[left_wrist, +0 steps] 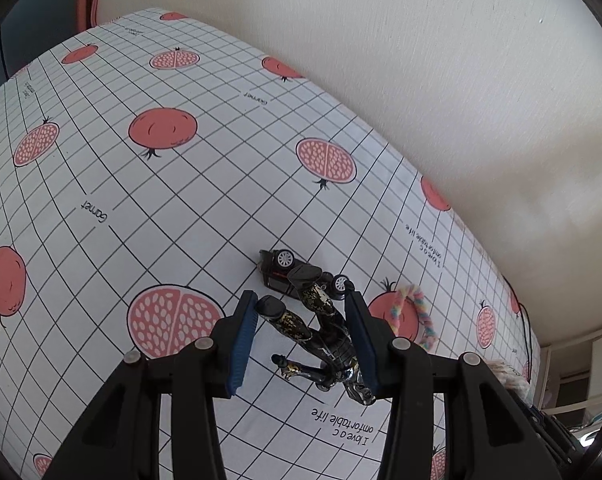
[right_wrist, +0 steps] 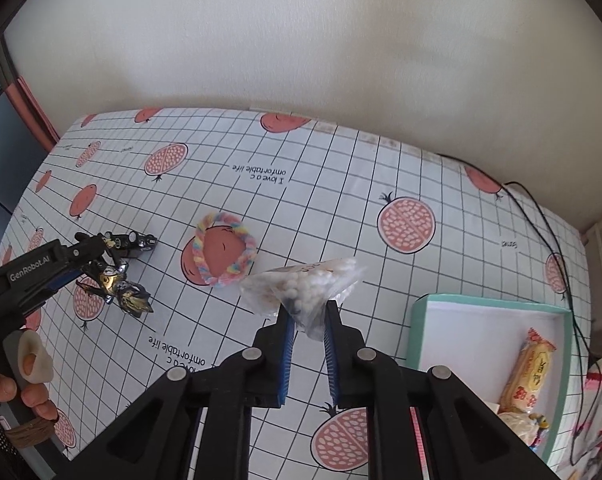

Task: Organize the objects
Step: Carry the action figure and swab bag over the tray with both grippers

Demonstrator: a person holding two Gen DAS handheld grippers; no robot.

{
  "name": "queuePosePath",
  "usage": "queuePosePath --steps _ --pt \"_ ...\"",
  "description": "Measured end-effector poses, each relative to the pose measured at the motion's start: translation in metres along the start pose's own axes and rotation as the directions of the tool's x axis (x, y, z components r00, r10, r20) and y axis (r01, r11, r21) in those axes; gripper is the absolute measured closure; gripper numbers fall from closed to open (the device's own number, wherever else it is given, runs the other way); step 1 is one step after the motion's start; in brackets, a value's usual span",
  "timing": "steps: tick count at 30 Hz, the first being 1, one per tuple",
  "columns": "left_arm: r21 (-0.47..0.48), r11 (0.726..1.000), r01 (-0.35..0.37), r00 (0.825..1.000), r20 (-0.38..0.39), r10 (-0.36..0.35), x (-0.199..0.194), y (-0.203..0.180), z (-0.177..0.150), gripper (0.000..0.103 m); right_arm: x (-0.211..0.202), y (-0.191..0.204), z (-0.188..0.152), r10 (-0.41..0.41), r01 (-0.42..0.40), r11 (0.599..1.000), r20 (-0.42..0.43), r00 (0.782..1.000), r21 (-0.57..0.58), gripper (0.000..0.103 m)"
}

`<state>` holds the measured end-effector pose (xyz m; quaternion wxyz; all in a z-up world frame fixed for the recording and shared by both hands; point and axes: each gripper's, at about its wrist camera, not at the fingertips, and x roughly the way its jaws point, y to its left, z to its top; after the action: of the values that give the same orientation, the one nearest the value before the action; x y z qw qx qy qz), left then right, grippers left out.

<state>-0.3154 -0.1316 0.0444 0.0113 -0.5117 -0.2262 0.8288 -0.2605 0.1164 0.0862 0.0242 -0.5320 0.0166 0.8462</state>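
A black and gold action figure (left_wrist: 325,332) lies on the pomegranate-print cloth (left_wrist: 181,208), between the blue pads of my left gripper (left_wrist: 301,300), which is open around it. Just beyond its feet a black toy car (left_wrist: 279,270) lies on its side. In the right wrist view the same figure (right_wrist: 121,292) and car (right_wrist: 139,242) sit at the left under the left gripper (right_wrist: 89,248). My right gripper (right_wrist: 307,308) is shut on a clear bag of small white balls (right_wrist: 309,284), held above the cloth.
A pastel fluffy ring (right_wrist: 199,256) lies between the two grippers. A teal box (right_wrist: 417,320) at the right holds a yellow snack packet (right_wrist: 529,376) and other wrapped items. A black cable (right_wrist: 549,220) runs along the far right. A wall backs the table.
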Motion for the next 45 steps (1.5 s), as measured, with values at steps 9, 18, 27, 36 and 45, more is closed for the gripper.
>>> queuePosePath --steps 9,18,27,36,45 --pt "0.005 1.000 0.015 0.999 0.032 -0.015 -0.016 -0.011 -0.001 0.056 -0.024 -0.006 0.000 -0.011 0.011 1.000 0.034 0.999 0.002 0.088" --pt "0.089 0.993 0.077 0.997 0.002 -0.078 -0.024 -0.067 -0.029 0.056 -0.056 -0.049 -0.026 -0.044 0.040 0.997 0.064 0.997 0.063 0.088" --pt "0.211 0.955 0.210 0.977 -0.069 -0.200 -0.031 -0.152 -0.088 0.056 -0.091 -0.130 -0.067 -0.115 0.100 0.980 0.082 0.990 0.172 0.088" --pt "0.320 0.900 0.297 0.953 -0.158 -0.258 -0.029 -0.226 -0.144 0.056 -0.116 -0.196 -0.093 -0.157 0.125 0.956 0.100 0.983 0.266 0.088" --pt "0.375 0.877 0.301 0.951 -0.185 -0.247 -0.007 -0.264 -0.172 0.056 -0.091 -0.229 -0.103 -0.129 0.085 0.942 0.117 0.985 0.325 0.088"
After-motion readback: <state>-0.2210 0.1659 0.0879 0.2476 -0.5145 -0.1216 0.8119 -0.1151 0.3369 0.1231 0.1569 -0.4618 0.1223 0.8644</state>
